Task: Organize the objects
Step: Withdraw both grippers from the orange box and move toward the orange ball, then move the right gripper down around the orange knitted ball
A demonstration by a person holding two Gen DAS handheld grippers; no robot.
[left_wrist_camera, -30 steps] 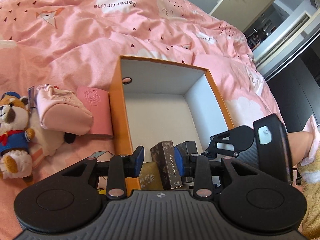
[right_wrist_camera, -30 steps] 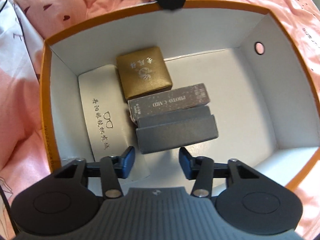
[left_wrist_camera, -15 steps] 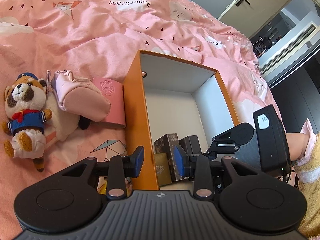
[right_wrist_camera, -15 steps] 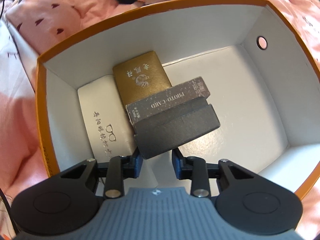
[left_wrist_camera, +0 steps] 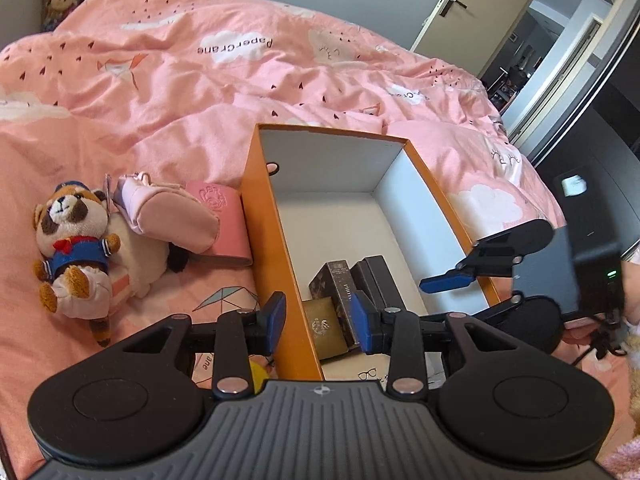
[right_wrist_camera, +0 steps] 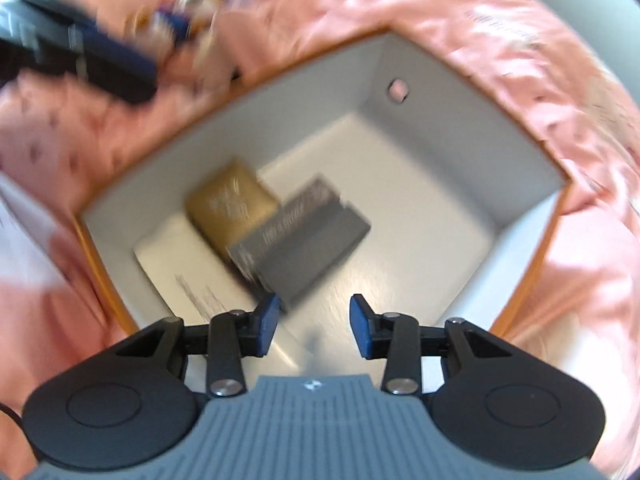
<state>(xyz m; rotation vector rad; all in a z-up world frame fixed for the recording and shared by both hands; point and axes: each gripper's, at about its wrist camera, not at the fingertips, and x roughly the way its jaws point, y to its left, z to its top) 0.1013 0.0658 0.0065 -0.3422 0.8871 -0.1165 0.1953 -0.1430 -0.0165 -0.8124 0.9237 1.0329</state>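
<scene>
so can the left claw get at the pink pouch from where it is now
Probably yes: the left claw stands open and empty, the pink pouch lies uncovered on the bedspread, leaning on the plush toy, outside the orange box.

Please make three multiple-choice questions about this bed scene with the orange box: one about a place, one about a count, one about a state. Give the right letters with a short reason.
1. Where does the plush raccoon lie?
A. inside the orange box
B. on the pink bedding, outside the box
C. on the floor

2. How many small boxes stand in a row on the white case?
A. one
B. three
C. five

3. What is between the right gripper's jaws?
A. nothing
B. the gold box
C. the plush raccoon

Answers: 1 B, it lies beside the orange box's outer wall. 2 B, the gold box, the patterned box and the dark grey box. 3 A, the jaws stand apart over the box floor.
</scene>
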